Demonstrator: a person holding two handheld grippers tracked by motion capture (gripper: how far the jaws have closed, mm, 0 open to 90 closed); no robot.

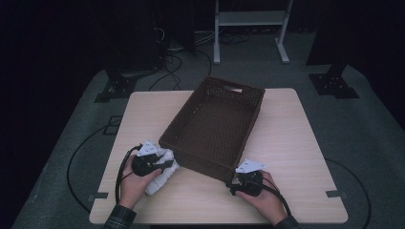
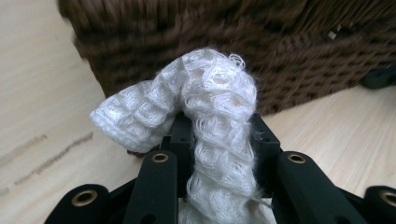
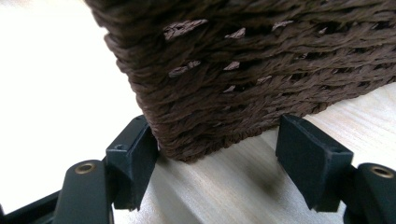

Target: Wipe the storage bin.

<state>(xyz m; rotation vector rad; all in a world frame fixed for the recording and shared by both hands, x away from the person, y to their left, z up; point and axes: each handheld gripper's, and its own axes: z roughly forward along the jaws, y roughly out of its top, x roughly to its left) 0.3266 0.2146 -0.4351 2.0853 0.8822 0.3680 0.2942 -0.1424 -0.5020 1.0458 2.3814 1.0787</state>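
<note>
A: What do we have in the left tool [image 2: 219,135]?

B: A white knitted cloth [image 2: 205,126]. In the left gripper view our two black jaws are clenched on a bunched fold of it, with one end flopping over to the left above the pads. From the high view the rest of the cloth [image 1: 162,172] lies on the pale wooden worktop [image 1: 291,143], just beside the near left wall of the brown woven basket [image 1: 215,125].

A: And the basket itself?

B: It sits slantwise on the middle of the worktop, with its handle slot at the far end and its near corner pointing toward our right hand.

A: What of the right tool [image 1: 241,187]?

B: Its jaws stand apart at that near corner. In the right gripper view the left pad [image 3: 133,161] lies against the woven wall of the basket [image 3: 243,70], low down by the corner, while the other pad stands clear on the right, off the weave. So we call it released, not grasping.

A: How do our hands lie?

B: Both come in from the near edge, the left by the cloth, the right by the basket corner.
</note>
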